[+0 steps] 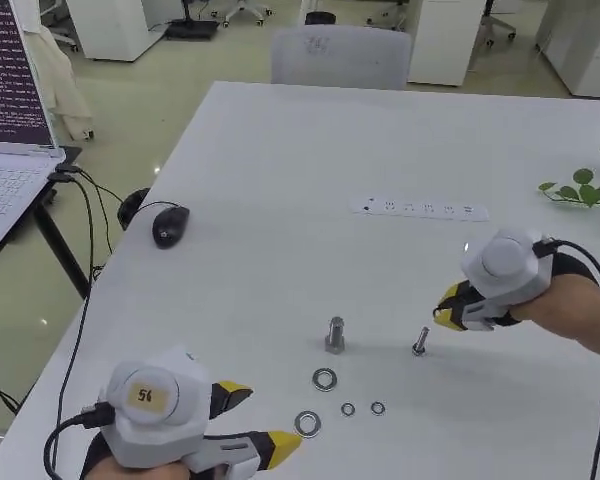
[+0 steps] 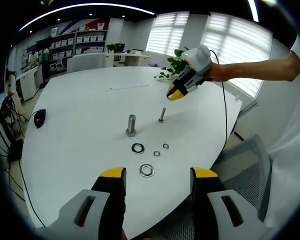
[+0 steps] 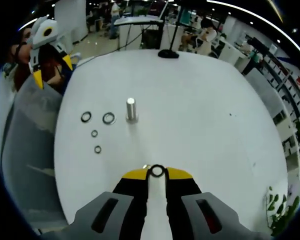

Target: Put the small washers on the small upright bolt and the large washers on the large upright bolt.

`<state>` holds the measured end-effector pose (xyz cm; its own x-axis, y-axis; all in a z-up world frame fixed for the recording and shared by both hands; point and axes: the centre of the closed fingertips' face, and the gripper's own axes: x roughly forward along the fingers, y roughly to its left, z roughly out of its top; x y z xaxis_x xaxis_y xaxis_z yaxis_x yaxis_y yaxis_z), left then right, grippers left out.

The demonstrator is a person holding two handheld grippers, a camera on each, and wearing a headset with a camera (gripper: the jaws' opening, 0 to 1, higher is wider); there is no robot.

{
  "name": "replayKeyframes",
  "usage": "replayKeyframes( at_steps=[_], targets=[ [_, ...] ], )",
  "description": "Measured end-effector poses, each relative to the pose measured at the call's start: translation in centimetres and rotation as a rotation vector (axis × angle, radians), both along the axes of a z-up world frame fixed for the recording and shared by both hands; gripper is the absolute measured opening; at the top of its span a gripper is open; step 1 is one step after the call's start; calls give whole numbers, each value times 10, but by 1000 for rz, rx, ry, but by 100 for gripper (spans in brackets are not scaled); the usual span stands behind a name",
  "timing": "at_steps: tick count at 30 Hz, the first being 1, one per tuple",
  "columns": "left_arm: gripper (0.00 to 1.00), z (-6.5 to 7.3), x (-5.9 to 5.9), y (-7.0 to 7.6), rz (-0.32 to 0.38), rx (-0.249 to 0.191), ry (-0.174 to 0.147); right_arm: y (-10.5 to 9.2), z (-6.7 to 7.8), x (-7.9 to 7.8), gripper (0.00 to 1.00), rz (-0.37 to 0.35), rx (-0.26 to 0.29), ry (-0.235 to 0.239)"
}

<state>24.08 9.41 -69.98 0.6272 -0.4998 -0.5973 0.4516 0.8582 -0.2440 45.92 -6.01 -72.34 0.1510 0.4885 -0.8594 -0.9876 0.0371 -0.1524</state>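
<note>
My left gripper (image 1: 260,418) hangs spread near a large washer (image 1: 307,423); my right gripper (image 1: 447,315) pinches what seems a small washer (image 3: 157,171), near the small bolt (image 1: 420,342); tilted, it could snag the thread and drop.

obst: large bolt (image 1: 335,334), small bolt (image 1: 420,342) upright | table (image 1: 280,200) open beyond

White table (image 1: 280,170); silver washers (image 1: 324,379); grey bolts (image 1: 335,335); black mouse (image 1: 170,224); left claw (image 1: 260,415), right claw (image 1: 447,306) yellow-tipped.
</note>
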Motion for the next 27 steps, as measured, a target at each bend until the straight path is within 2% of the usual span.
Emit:
replayKeyframes(
  at_steps=[5,11,17,24,27],
  targets=[
    [51,-1,-1,2,7,0,3,3,8,-2,13,72,-51,1],
    [51,0,0,3,14,-2,2,7,1,-10,13,131,-103,22],
    [51,-1,0,3,19,-1,5,5,-14,-19,13,195,-172,30],
    [51,-3,-1,4,22,-1,10,6,-23,-19,13,196,-177,56],
    [51,-3,-1,5,23,-1,11,5,-29,-12,13,195,-184,61]
  ],
)
